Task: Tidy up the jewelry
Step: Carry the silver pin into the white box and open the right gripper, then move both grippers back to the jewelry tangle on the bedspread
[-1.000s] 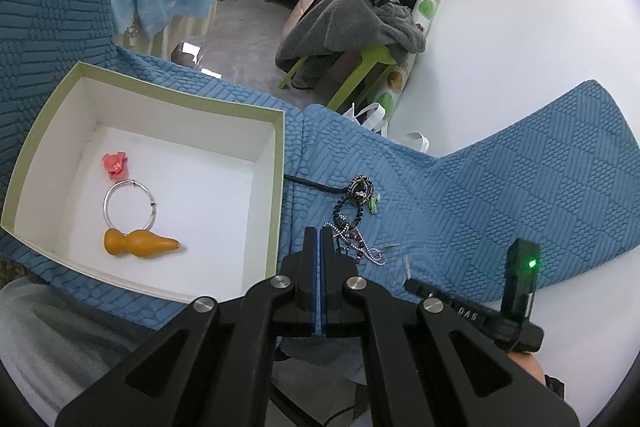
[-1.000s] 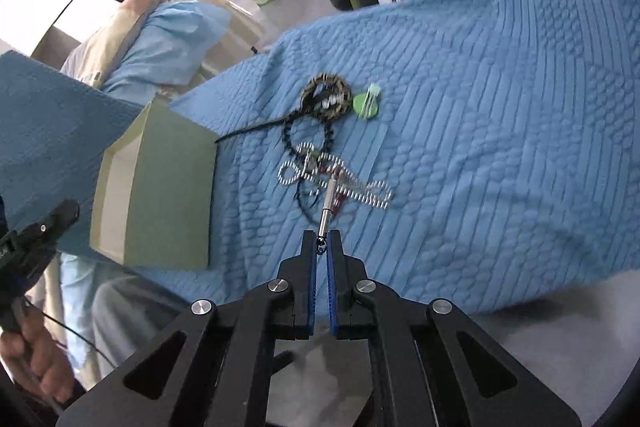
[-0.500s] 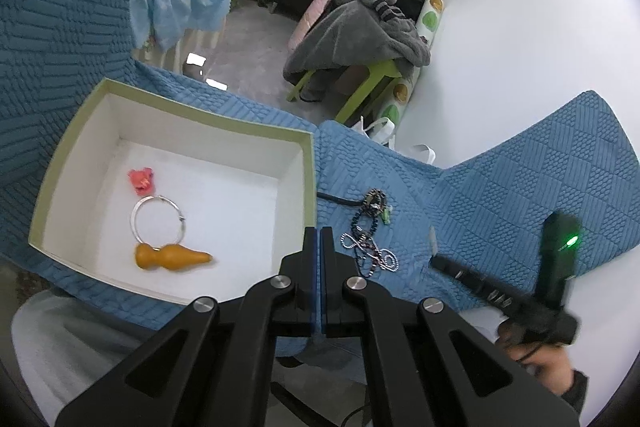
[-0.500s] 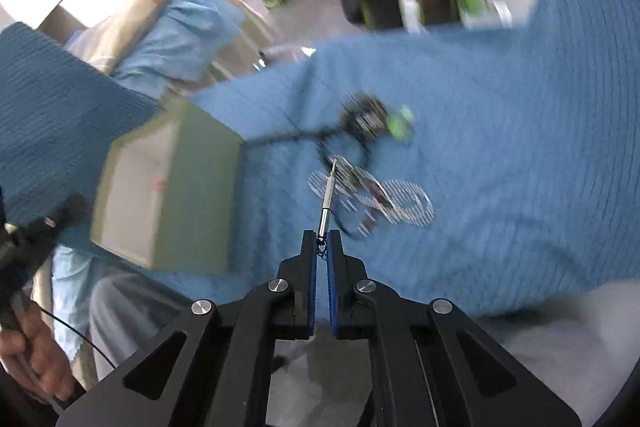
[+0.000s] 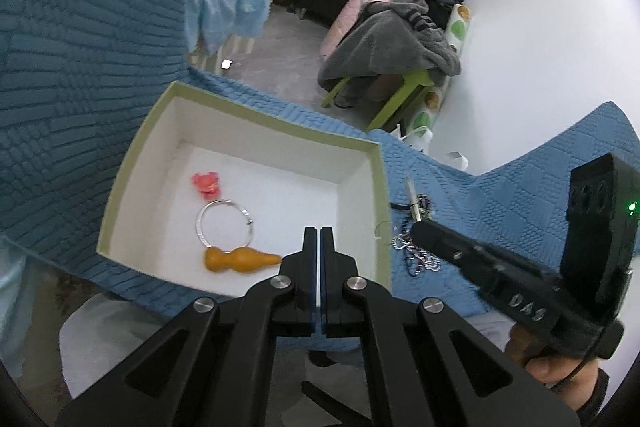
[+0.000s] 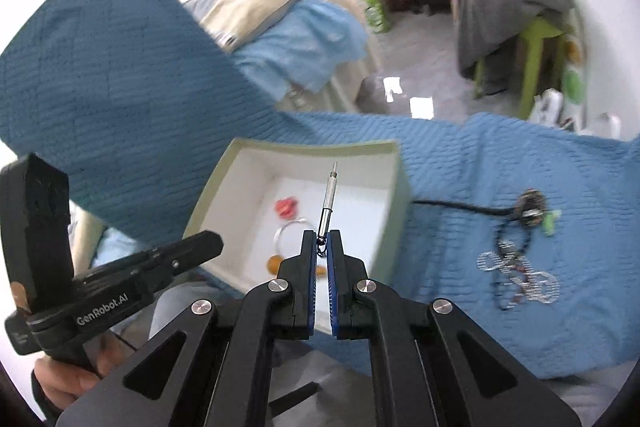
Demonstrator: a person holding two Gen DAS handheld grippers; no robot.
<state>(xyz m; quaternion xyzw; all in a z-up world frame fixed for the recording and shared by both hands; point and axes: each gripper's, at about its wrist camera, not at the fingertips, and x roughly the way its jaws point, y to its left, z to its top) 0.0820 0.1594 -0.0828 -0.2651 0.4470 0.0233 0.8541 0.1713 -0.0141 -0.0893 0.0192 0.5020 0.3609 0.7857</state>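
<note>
A green-edged white box (image 5: 256,115) (image 6: 396,163) lies on the blue quilt. It holds a pink flower piece (image 5: 207,183), a silver ring (image 5: 226,227) and an orange gourd charm (image 5: 240,259). My right gripper (image 6: 321,239) is shut on a silver pendant (image 6: 328,199) and holds it above the box. The pendant's tip also shows in the left wrist view (image 5: 412,197). My left gripper (image 5: 319,234) is shut and empty over the box's near right corner. A tangle of beads and silver chain (image 6: 520,273) (image 5: 416,257) lies on the quilt right of the box.
A black cord (image 6: 452,206) runs from the box to a round dark pendant (image 6: 530,207) with a green tag (image 6: 550,221). Beyond the quilt edge are floor, a green stool with clothes (image 5: 396,43) and a second bed (image 6: 288,27).
My right gripper has lifted the silver pendant off the tangle and carried it left over the box. My left gripper has shifted left over the box, still shut.
</note>
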